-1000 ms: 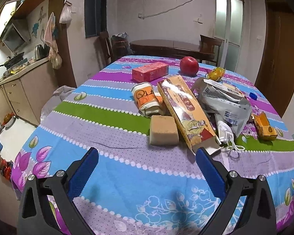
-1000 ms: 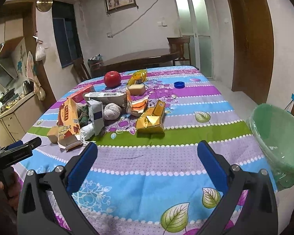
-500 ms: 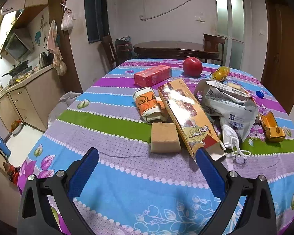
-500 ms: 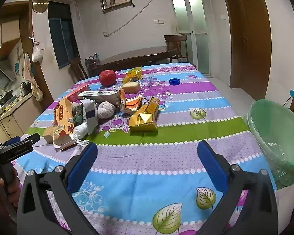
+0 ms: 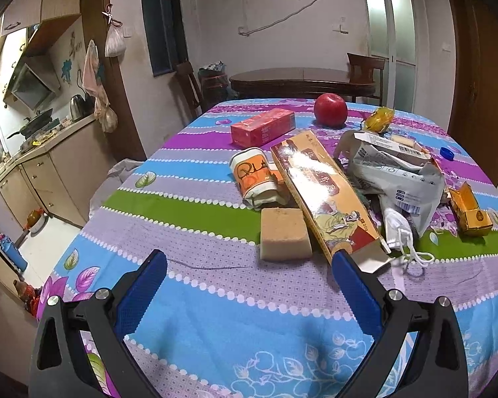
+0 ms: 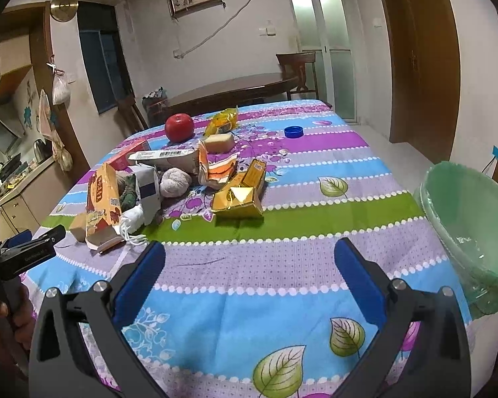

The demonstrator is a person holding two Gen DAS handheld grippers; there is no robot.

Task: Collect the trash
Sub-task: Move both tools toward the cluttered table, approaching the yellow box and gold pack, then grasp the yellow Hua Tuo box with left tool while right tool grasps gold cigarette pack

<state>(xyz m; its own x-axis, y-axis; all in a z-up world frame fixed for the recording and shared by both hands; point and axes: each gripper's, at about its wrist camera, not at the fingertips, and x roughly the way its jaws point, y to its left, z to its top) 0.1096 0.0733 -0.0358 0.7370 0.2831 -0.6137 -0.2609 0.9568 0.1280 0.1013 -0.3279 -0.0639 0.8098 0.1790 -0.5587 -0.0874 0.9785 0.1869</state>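
A heap of trash lies mid-table: a long yellow carton [image 5: 325, 195] [image 6: 100, 199], a tan sponge block [image 5: 284, 233], an orange paper cup [image 5: 254, 175], a grey crumpled bag [image 5: 395, 172], a white face mask [image 5: 398, 229] and gold foil boxes [image 6: 239, 197] [image 5: 469, 210]. My left gripper [image 5: 249, 265] is open and empty, just short of the sponge block. My right gripper [image 6: 249, 255] is open and empty over bare cloth, short of the gold boxes. A green-lined bin [image 6: 471, 232] stands off the table's right edge.
A red apple [image 5: 330, 109] [image 6: 179, 127], a red box [image 5: 262, 127], a yellow wrapper [image 6: 222, 121] and a blue cap [image 6: 293, 131] lie farther back. The striped floral tablecloth [image 6: 282, 275] covers the table. Kitchen counters [image 5: 33, 172] stand left; a dark table [image 5: 302, 79] stands behind.
Both grippers have moved a little forward towards the heap and the views have tilted up slightly. Both stay open; nothing on the table has moved.
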